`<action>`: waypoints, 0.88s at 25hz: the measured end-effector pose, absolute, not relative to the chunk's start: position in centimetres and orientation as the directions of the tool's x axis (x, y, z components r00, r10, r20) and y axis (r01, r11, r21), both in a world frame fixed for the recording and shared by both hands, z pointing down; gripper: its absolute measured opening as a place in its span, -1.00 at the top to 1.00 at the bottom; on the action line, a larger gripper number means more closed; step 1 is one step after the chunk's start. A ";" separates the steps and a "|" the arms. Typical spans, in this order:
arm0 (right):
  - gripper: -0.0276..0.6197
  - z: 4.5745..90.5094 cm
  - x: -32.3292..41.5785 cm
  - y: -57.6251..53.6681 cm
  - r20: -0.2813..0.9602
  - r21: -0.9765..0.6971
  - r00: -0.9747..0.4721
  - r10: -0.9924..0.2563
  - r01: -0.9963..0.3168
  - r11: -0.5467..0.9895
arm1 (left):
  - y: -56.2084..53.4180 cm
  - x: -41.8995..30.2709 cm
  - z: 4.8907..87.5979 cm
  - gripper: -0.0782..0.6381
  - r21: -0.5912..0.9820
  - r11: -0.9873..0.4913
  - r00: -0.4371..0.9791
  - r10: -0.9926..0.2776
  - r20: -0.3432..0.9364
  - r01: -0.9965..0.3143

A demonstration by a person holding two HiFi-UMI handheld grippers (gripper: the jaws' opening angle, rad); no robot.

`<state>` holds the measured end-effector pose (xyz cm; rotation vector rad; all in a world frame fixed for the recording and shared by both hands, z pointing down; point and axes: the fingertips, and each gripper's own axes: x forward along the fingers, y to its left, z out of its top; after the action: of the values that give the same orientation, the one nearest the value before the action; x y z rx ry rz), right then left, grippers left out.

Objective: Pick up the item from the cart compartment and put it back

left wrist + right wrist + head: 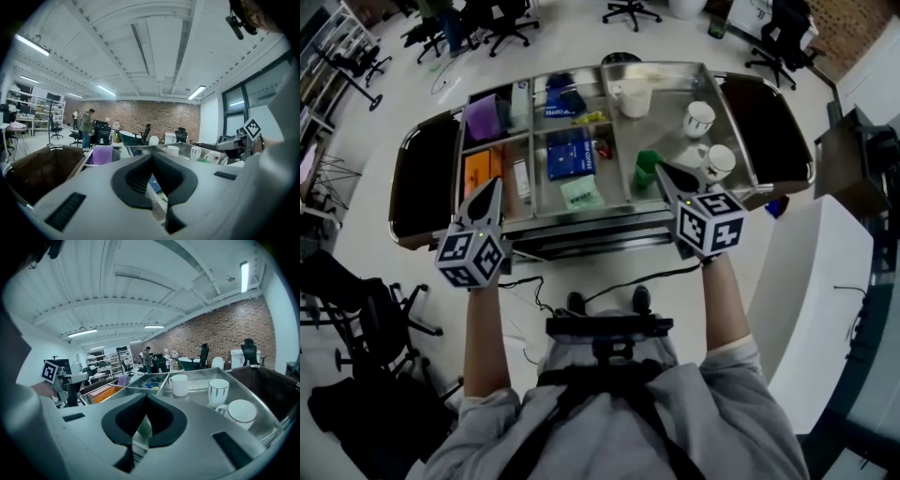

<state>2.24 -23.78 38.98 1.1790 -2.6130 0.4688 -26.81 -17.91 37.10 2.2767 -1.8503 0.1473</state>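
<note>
Both claws are shut tight and empty. The left gripper (494, 186) is over the front edge of the cart (581, 231). The right gripper (662, 171) points just beside the green cup (643, 165), which sits in the right compartment near the front.

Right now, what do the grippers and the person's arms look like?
The left gripper and right gripper have pale grey bodies tapering to dark jaws, each carrying a white cube with black square markers. The person wears grey sleeves and black harness straps.
</note>
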 end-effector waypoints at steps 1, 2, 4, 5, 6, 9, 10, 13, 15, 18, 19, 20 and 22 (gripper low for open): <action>0.89 39.1 2.5 -23.6 0.340 -0.196 -0.643 -0.686 -0.762 0.617 | -17.6 -26.8 37.4 0.76 0.102 -0.191 0.209 -0.956 0.204 -0.976; 0.89 39.3 2.8 -23.4 0.341 -0.199 -0.639 -0.689 -0.766 0.612 | -17.4 -26.8 37.6 0.76 0.112 -0.189 0.209 -0.957 0.204 -0.976; 0.89 39.4 3.1 -23.1 0.345 -0.201 -0.633 -0.693 -0.771 0.604 | -16.8 -26.8 38.2 0.76 0.116 -0.183 0.205 -0.955 0.216 -0.976; 0.89 39.5 3.2 -23.0 0.348 -0.199 -0.632 -0.693 -0.772 0.604 | -16.6 -26.9 38.4 0.76 0.114 -0.181 0.202 -0.953 0.224 -0.977; 0.89 39.6 3.3 -22.8 0.351 -0.196 -0.630 -0.693 -0.773 0.603 | -16.3 -26.9 38.6 0.76 0.114 -0.179 0.201 -0.953 0.228 -0.977; 0.89 39.9 3.7 -22.6 0.358 -0.187 -0.622 -0.696 -0.778 0.600 | -15.9 -26.8 38.7 0.76 0.120 -0.181 0.205 -0.953 0.223 -0.976; 0.89 40.0 3.7 -22.6 0.360 -0.185 -0.621 -0.696 -0.779 0.599 | -15.8 -26.8 38.7 0.76 0.121 -0.182 0.205 -0.953 0.222 -0.976; 0.89 40.2 3.6 -22.6 0.361 -0.183 -0.623 -0.694 -0.777 0.603 | -15.6 -26.7 38.7 0.76 0.120 -0.181 0.204 -0.953 0.225 -0.976; 0.89 40.0 3.4 -22.4 0.360 -0.180 -0.628 -0.691 -0.773 0.608 | -15.5 -26.7 38.6 0.76 0.117 -0.182 0.205 -0.953 0.223 -0.976; 0.89 39.7 3.1 -22.2 0.358 -0.174 -0.632 -0.687 -0.768 0.616 | -15.3 -26.6 38.5 0.76 0.121 -0.187 0.210 -0.953 0.219 -0.975; 0.89 39.6 3.0 -22.2 0.356 -0.172 -0.633 -0.687 -0.767 0.618 | -15.3 -26.5 38.5 0.76 0.121 -0.190 0.213 -0.952 0.218 -0.974; 0.89 39.5 2.9 -22.2 0.354 -0.171 -0.634 -0.687 -0.767 0.619 | -15.2 -26.5 38.4 0.76 0.119 -0.193 0.215 -0.952 0.218 -0.974; 0.89 39.4 2.8 -22.1 0.351 -0.170 -0.637 -0.686 -0.764 0.622 | -15.1 -26.5 38.5 0.76 0.117 -0.196 0.218 -0.951 0.219 -0.974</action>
<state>2.78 -22.12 39.36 1.1834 -2.5948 0.4462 -26.48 -15.07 38.48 2.2610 -1.8272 0.1420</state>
